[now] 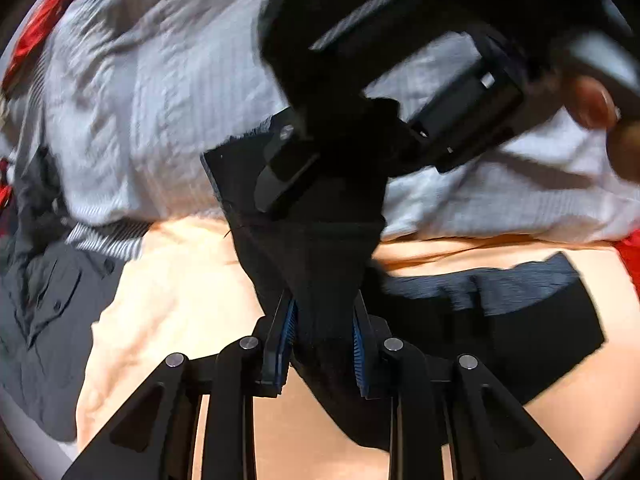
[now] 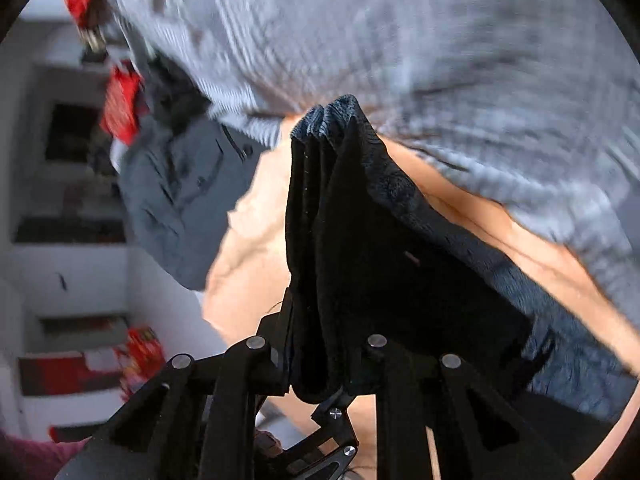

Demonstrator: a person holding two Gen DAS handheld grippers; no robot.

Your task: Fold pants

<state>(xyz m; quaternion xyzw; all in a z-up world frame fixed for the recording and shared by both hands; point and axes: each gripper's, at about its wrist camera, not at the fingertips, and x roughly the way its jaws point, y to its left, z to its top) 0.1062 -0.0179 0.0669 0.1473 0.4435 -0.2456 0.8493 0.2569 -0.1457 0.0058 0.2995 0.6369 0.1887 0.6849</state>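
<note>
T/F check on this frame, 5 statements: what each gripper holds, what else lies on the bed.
1. The left gripper has its jaws closed on the black pants. True.
2. The right gripper is open with nothing in it. False: its jaws clamp a bunched fold of the black pants.
3. The pants lie flat on the peach sheet, fully folded. False: both grippers hold them lifted and bunched.
4. A striped light grey garment lies beyond the pants. True.
5. The dark grey buttoned shirt is gripped by the left gripper. False: it lies apart, off to the left on the sheet.
</note>
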